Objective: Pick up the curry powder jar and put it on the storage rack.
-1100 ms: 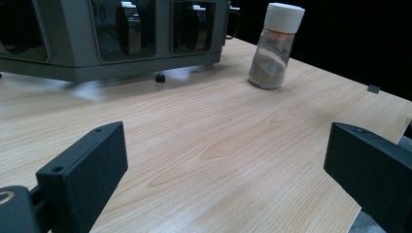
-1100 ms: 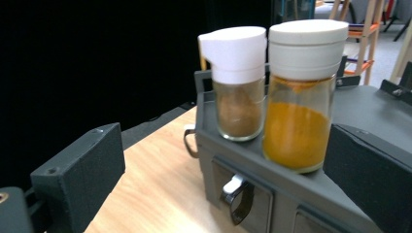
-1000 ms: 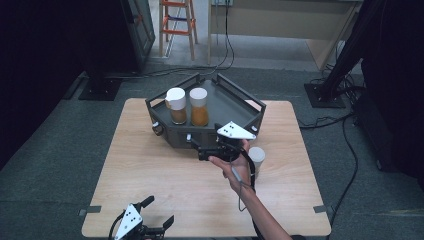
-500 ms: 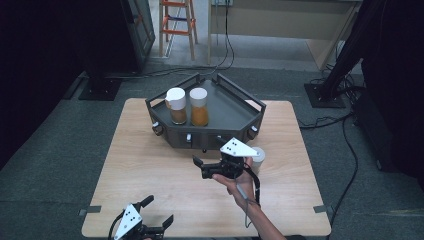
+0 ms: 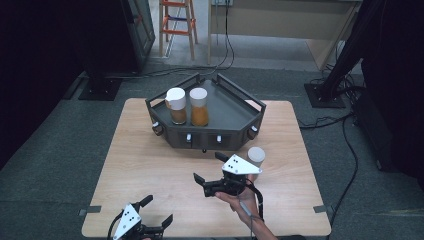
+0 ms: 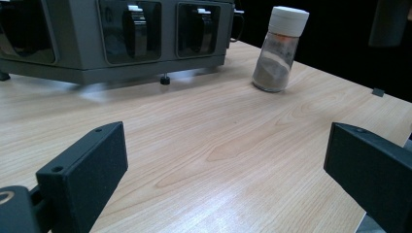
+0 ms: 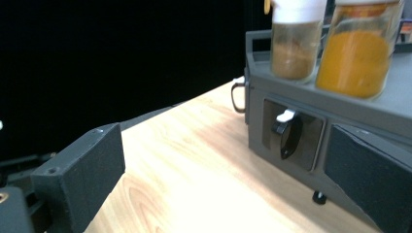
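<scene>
Two jars (image 5: 187, 106) are already standing in the tray (image 5: 235, 107) at the far side. A third jar (image 5: 255, 157) is waiting on the table (image 5: 150, 170), just right of the right gripper (image 5: 206, 171), whose jaws are gaping wide, empty. The left gripper (image 5: 156, 211) is idling near, also wide.

A pale wooden bench (image 5: 150, 165) carries a dark grey angular rack (image 5: 225, 125) on small feet near its far edge, and a white-capped spice jar (image 5: 256, 156) stands just beside it.
</scene>
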